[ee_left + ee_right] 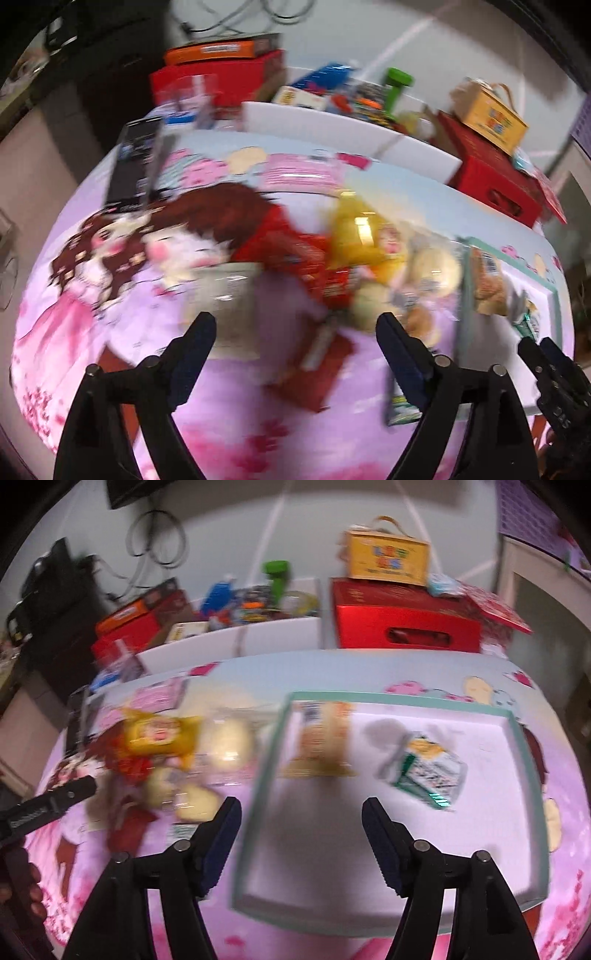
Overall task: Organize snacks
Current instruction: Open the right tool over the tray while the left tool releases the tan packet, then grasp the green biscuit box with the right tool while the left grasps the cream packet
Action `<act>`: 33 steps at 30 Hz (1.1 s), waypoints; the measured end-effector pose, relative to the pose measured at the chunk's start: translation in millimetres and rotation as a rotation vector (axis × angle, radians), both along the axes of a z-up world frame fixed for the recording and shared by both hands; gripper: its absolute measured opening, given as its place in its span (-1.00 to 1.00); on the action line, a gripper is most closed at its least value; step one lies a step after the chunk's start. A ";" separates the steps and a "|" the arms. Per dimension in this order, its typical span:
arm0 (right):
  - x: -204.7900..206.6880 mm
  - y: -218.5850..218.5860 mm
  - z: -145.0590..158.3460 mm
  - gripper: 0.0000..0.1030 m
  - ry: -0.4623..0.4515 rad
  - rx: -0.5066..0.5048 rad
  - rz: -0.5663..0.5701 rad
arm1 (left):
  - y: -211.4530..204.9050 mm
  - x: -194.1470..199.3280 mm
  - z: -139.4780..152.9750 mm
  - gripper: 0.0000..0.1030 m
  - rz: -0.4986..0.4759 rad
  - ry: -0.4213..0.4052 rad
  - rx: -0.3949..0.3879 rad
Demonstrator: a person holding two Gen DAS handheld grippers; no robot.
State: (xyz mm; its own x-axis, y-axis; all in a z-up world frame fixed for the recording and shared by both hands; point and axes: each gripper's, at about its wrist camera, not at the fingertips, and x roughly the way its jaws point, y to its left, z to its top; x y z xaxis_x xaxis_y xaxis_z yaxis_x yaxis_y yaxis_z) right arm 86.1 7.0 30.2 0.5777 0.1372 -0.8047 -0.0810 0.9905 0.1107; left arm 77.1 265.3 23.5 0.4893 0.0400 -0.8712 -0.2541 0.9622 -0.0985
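Our left gripper and right gripper both gape empty. The heap of crinkly foil snack packets lies left of the shallow teal-rimmed white tray, nearer our left gripper, dead ahead.

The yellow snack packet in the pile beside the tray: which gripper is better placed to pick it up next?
Probably left. The left gripper, jaws open and empty, faces the yellow snack packet. The right gripper, also open, points over the green-rimmed tray, with the packet off to its left.
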 end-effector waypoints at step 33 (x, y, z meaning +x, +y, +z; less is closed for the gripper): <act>-9.1 97.5 -52.7 1.00 0.168 0.049 0.181 | 70.2 6.9 -57.3 0.89 0.123 0.078 -0.009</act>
State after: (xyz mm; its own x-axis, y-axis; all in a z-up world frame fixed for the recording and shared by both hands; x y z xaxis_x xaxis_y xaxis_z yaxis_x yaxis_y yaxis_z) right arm 77.0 104.5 -22.5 0.3991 0.2675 -0.8770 -0.2330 0.9547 0.1852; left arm 84.0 335.5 -33.9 0.4115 0.0874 -0.9072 -0.3773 0.9224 -0.0823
